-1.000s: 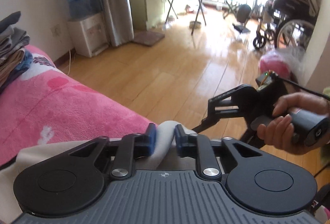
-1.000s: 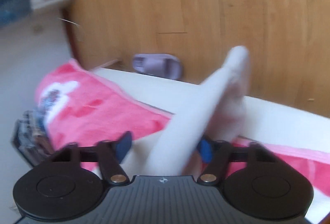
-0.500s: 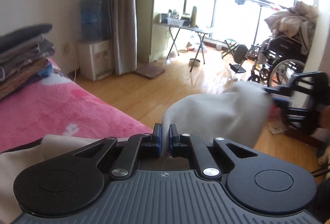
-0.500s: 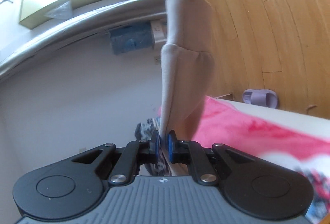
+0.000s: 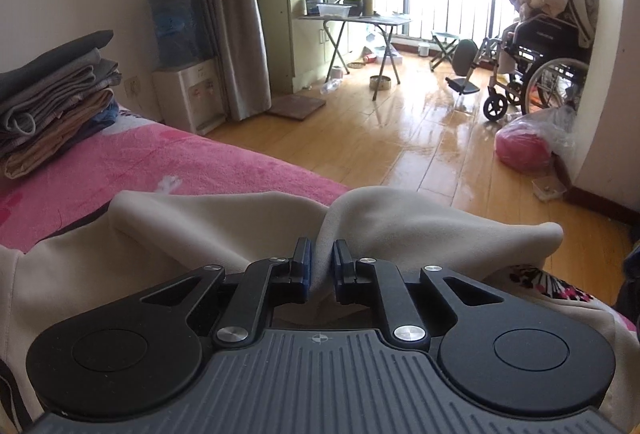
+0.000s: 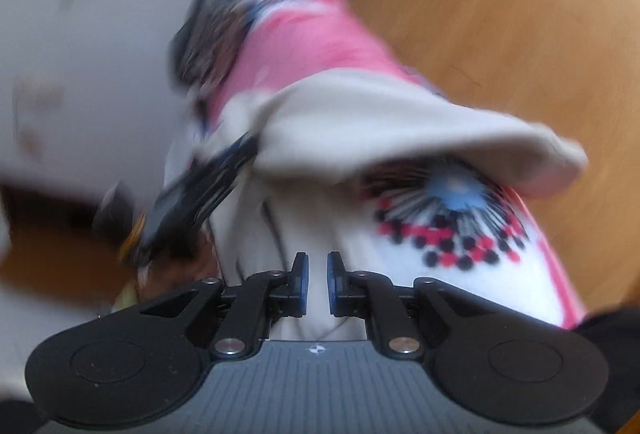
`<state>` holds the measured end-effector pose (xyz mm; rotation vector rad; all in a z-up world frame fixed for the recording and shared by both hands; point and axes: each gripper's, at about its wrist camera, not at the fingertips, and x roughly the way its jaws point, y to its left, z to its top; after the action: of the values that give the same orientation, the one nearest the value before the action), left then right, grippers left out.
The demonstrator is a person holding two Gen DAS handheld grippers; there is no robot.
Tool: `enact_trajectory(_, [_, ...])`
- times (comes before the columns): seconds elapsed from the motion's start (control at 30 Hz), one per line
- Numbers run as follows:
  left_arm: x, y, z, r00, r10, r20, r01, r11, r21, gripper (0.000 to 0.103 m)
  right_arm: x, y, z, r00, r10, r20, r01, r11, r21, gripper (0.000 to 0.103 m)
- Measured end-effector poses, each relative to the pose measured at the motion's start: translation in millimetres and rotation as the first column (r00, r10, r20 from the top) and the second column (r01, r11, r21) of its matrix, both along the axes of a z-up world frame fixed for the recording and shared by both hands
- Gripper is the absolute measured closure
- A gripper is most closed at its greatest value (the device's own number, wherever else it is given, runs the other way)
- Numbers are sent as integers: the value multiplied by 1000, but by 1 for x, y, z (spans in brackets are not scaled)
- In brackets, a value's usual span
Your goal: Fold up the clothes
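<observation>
A beige garment [image 5: 240,222] lies bunched over the pink bed cover [image 5: 180,162] just ahead of my left gripper [image 5: 320,266]. A fold of it is pinched between the blue pads, whose jaws are opening slightly. In the blurred right wrist view, my right gripper [image 6: 316,282] is shut on pale cloth of the same garment [image 6: 400,126], which arches across the bed in front of it. The left gripper [image 6: 200,186] appears there as a dark blur at the garment's left end. A stack of folded clothes [image 5: 52,94] sits at the bed's far left.
Beyond the bed edge is a glossy wooden floor [image 5: 400,138]. A water dispenser [image 5: 188,94] and curtain stand by the wall, with a folding table [image 5: 360,22] behind. A wheelchair [image 5: 540,66] and a pink bag [image 5: 524,150] are at the right.
The right gripper closed on the garment, rose and rolled, and has left the left wrist view. The cloth that was lifted to the right now sags lower. The left gripper shifted along the bed.
</observation>
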<state>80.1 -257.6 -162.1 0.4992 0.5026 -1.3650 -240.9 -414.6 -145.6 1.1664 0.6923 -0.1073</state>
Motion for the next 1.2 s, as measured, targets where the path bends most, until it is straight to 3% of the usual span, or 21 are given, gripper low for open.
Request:
enact_trajectory(0.03, [0, 1, 0, 1000, 2, 0, -2, 1000, -3, 92, 3, 0, 12, 998, 56, 27, -55, 998, -42, 90])
enact_trajectory(0.1, [-1, 3, -2, 1000, 9, -5, -9, 1000, -11, 92, 10, -10, 41, 987, 130, 93, -114, 981, -155, 77])
enact_trajectory(0.17, [-1, 5, -3, 1000, 19, -17, -20, 1000, -17, 91, 15, -33, 58, 989, 83, 120, -46, 958, -284, 39])
enact_trajectory(0.2, [0, 7, -5, 999, 24, -26, -24, 1000, -19, 91, 19, -50, 56, 993, 30, 117, 6, 954, -300, 34])
enact_trajectory(0.33, [2, 9, -7, 999, 26, -34, -27, 999, -28, 90, 43, -123, 11, 989, -145, 4, 144, 977, -157, 31])
enact_trajectory(0.43, [0, 10, -7, 1000, 20, -24, -21, 999, -34, 90, 72, -143, -19, 988, -145, -52, 139, 986, -96, 31])
enact_trajectory(0.6, [-1, 11, -12, 1000, 0, 1, 0, 999, -38, 90, 122, -133, -25, 1000, -6, -27, 3, 993, -121, 32])
enact_trajectory(0.67, [0, 11, -13, 1000, 1, -7, -1, 999, -40, 90, 139, -139, -41, 997, -30, -75, 23, 996, -89, 32])
enact_trajectory(0.73, [1, 11, -13, 1000, 1, -12, -2, 999, -41, 90, 131, -160, -79, 970, -132, -206, 140, 990, 25, 31])
enact_trajectory(0.8, [1, 12, -13, 1000, -1, -13, 1, 999, -41, 90, 112, -180, -128, 903, -209, -376, 291, 941, 176, 29])
enact_trajectory(0.87, [1, 12, -13, 1000, -3, -17, 3, 999, -40, 90, 88, -188, -177, 826, -210, -523, 392, 881, 266, 23])
enact_trajectory(0.93, [2, 12, -13, 1000, -4, -23, 3, 999, -38, 90, 55, -185, -217, 732, -197, -653, 485, 823, 295, 21])
enact_trajectory(1.0, [3, 11, -14, 999, -3, -32, 1, 999, -34, 90, 23, -171, -247, 675, -173, -717, 568, 742, 356, 20])
enact_trajectory(1.1, [4, 9, -15, 999, 5, -40, -6, 1000, -26, 89, -10, -142, -273, 699, -142, -701, 622, 604, 498, 17])
enact_trajectory(1.2, [3, 7, -15, 999, 15, -33, -15, 1000, -18, 89, -17, -119, -261, 800, -160, -579, 564, 532, 632, 15])
